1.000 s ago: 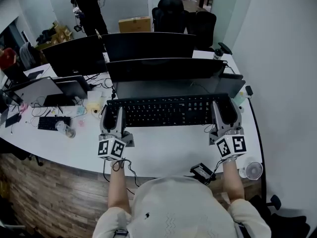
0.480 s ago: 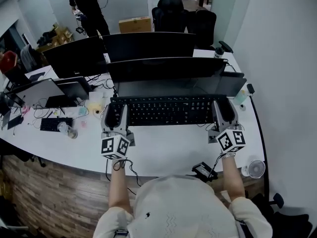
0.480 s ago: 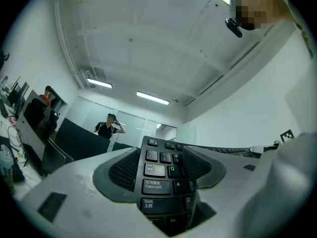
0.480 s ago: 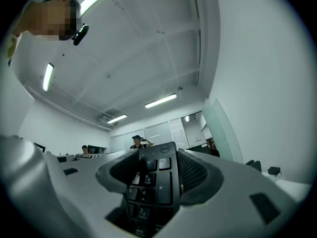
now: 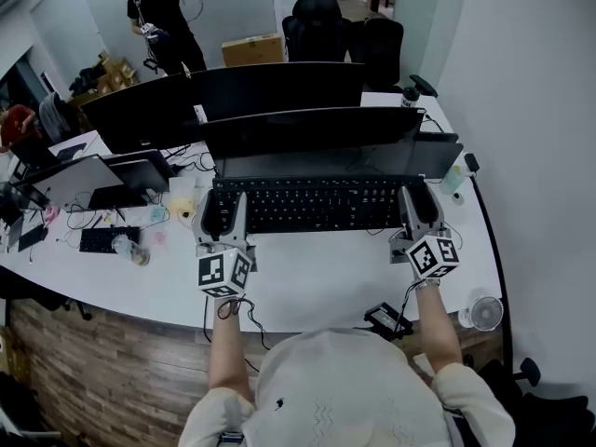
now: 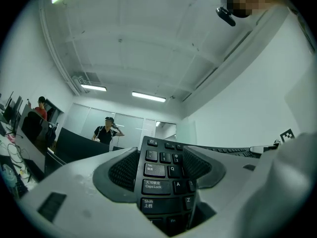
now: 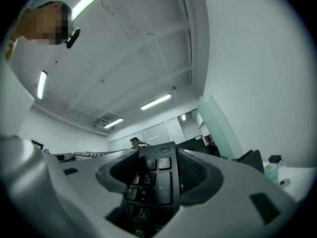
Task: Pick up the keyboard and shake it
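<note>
One Dell keyboard (image 5: 317,206) inside both jaws.

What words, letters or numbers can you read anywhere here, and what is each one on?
"Tab": key on the keyboard, left gripper view.
"Caps Lock": key below it.
"Shift": key below that.
"Q": key right of Tab.
"A": key right of Caps Lock.
"Z": key right of Shift.
Chinese characters on those keys: too small.
Round badge at keyboard's right corner, right gripper view: too small.
Number-pad prints: blurred.
</note>
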A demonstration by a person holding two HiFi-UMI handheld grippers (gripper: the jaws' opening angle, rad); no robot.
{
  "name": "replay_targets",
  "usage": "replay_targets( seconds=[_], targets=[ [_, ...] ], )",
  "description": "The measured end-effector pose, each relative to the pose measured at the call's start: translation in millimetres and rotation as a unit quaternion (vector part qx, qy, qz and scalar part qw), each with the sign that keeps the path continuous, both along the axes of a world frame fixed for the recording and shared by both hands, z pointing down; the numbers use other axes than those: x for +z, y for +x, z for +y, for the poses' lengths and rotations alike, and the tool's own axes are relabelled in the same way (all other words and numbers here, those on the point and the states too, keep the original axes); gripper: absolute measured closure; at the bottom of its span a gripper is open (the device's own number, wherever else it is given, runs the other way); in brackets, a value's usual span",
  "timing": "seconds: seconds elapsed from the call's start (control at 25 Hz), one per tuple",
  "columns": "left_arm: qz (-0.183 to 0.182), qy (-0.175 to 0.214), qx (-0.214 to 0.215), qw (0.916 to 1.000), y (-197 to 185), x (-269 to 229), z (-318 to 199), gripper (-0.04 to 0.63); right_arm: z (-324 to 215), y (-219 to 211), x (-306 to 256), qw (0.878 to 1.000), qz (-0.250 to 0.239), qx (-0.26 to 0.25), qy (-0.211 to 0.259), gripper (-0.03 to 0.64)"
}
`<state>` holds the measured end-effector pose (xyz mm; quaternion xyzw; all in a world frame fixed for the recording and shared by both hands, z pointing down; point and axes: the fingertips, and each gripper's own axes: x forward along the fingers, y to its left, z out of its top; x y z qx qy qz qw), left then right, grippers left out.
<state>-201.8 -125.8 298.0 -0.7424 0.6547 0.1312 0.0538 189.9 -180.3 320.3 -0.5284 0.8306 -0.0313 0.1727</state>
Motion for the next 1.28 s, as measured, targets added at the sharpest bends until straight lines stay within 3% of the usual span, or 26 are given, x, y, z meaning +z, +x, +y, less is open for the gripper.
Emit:
replay_targets(
  seconds=[0.24, 0.28, 0.4, 0.44, 0.6, 0.72, 0.88, 1.0, 1.16, 1.28],
  targets=[
    [-0.005, -0.02, 0.0, 0.9998, 0.1, -5.1, -3.0, 0.321, -0.8, -1.2, 1.0, 1.0, -0.005, 0.002, -0.011, 0.382],
    [-0.009, -0.001, 0.0, 1.0, 0.9, -13.1, 2.9, 0.321, 4.8, -0.7, -5.5, 1.0, -0.008, 0.005, 0.006, 0.382],
    [-0.035, 0.115, -0.004, 0.9927, 7.3, -54.7, 41.9, 0.321, 36.1, 5.2, -37.9, 0.994, -0.034, 0.004, 0.1, 0.377],
    [-0.04, 0.13, -0.004, 0.9907, 7.7, -62.1, 47.6, 0.321, 39.5, 6.6, -43.7, 0.993, -0.041, -0.001, 0.112, 0.377],
    [-0.035, 0.077, -0.008, 0.9964, 5.7, -53.2, 21.3, 0.321, 14.8, 4.3, -34.0, 0.998, -0.03, 0.002, 0.06, 0.379],
    [-0.046, 0.123, -0.006, 0.9913, 11.7, -62.2, 39.7, 0.321, 32.4, 9.6, -39.6, 0.993, -0.047, 0.003, 0.104, 0.377],
    [-0.041, 0.095, -0.005, 0.9947, 10.3, -53.7, 22.8, 0.321, 14.8, 8.6, -29.6, 0.997, -0.041, 0.0, 0.07, 0.379],
    [-0.051, 0.134, -0.009, 0.9897, 14.7, -61.8, 40.8, 0.321, 31.0, 12.0, -37.0, 0.993, -0.048, 0.003, 0.104, 0.377],
    [-0.043, 0.11, -0.005, 0.993, 12.1, -56.6, 26.3, 0.321, 15.5, 10.0, -31.7, 0.997, -0.053, -0.013, 0.059, 0.376],
    [-0.051, 0.157, -0.007, 0.9862, 19.5, -66.0, 49.2, 0.321, 36.3, 17.5, -44.3, 0.992, -0.059, -0.003, 0.114, 0.373]
  ],
)
